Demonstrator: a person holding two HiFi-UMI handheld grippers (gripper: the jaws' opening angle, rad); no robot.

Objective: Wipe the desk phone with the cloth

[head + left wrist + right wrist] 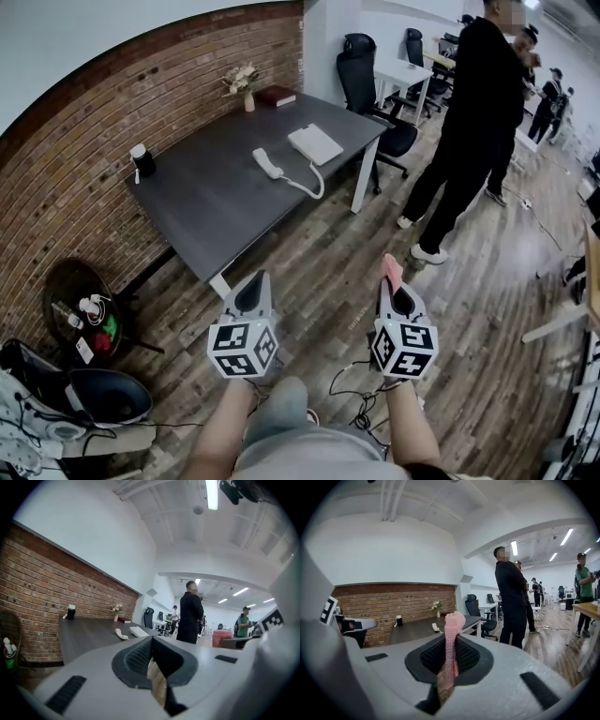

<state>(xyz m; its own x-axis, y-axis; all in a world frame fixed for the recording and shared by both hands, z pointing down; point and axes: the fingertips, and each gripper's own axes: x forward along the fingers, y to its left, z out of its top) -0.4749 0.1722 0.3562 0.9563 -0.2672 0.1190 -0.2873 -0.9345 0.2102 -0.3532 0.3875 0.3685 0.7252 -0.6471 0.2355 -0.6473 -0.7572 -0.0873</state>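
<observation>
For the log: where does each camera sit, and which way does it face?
Head view: on the person's head, looking down at floor and desk; shows both forearms, left gripper and right gripper.
Left gripper view: on the left gripper, facing desk and brick wall; its shut jaws fill the bottom.
Right gripper view: on the right gripper, facing the desk; its jaws pinch a pink cloth.
Shared: all three show the phone and a person in black.

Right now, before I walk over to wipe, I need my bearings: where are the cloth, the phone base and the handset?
cloth (453, 629), right gripper view, the pink fold sticking up between the jaws.
phone base (315, 143), head view, middle of its white top.
handset (266, 163), head view, middle of its grip.
</observation>
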